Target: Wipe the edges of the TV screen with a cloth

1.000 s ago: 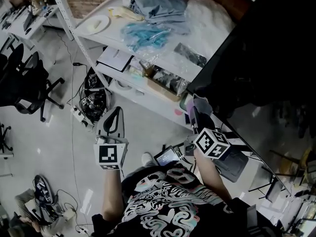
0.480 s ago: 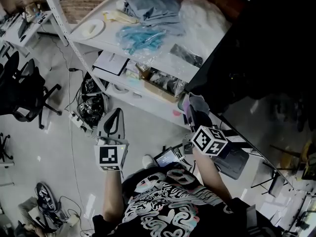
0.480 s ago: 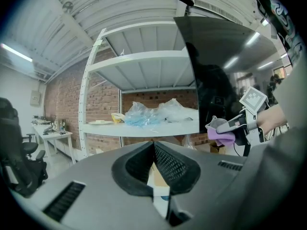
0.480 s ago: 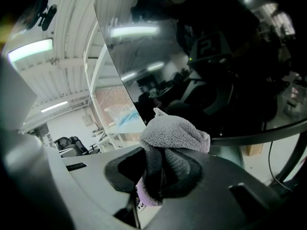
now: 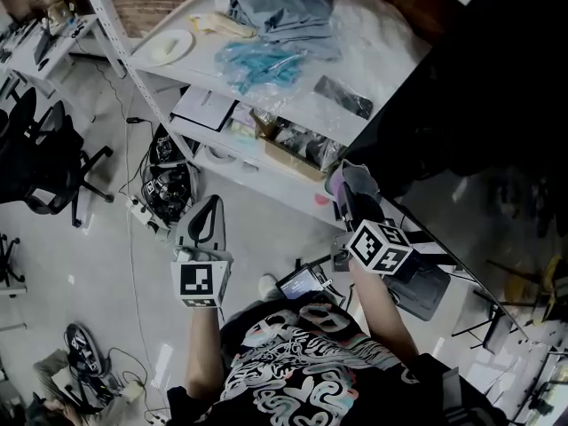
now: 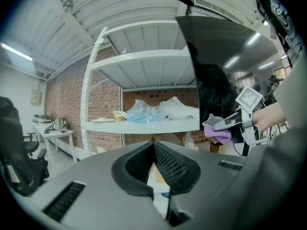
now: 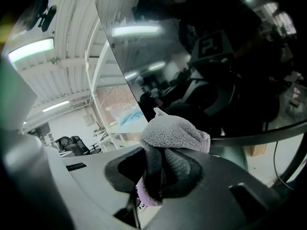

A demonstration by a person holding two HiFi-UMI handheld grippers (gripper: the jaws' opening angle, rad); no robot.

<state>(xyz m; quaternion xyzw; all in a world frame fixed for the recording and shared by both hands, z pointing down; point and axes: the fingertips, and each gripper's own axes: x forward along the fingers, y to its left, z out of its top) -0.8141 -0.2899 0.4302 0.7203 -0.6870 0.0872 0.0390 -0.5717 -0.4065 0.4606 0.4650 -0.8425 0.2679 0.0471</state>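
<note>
The big black TV screen [image 5: 497,105] fills the right of the head view and shows glossy in the right gripper view as the TV screen [image 7: 201,56]. My right gripper [image 5: 352,187] is shut on a folded purple-grey cloth [image 5: 348,181], held at the screen's lower left corner; the cloth [image 7: 175,135] bulges out of the jaws just short of the bottom edge. The left gripper view catches the cloth [image 6: 217,131] against the TV screen [image 6: 220,66]. My left gripper [image 5: 206,218] hangs shut and empty over the floor, left of the TV.
A white metal shelf rack [image 5: 293,105] stands left of the TV, holding plastic bags, blue cloths and a plate [image 5: 169,46]. Cables and a power strip [image 5: 146,209] lie on the floor. Office chairs [image 5: 44,158] stand far left. The TV stand foot [image 5: 422,287] is below my right hand.
The head camera has shifted slightly. My right gripper with the cloth has stayed at the screen's lower left corner, edging a little. The left gripper has not moved.
</note>
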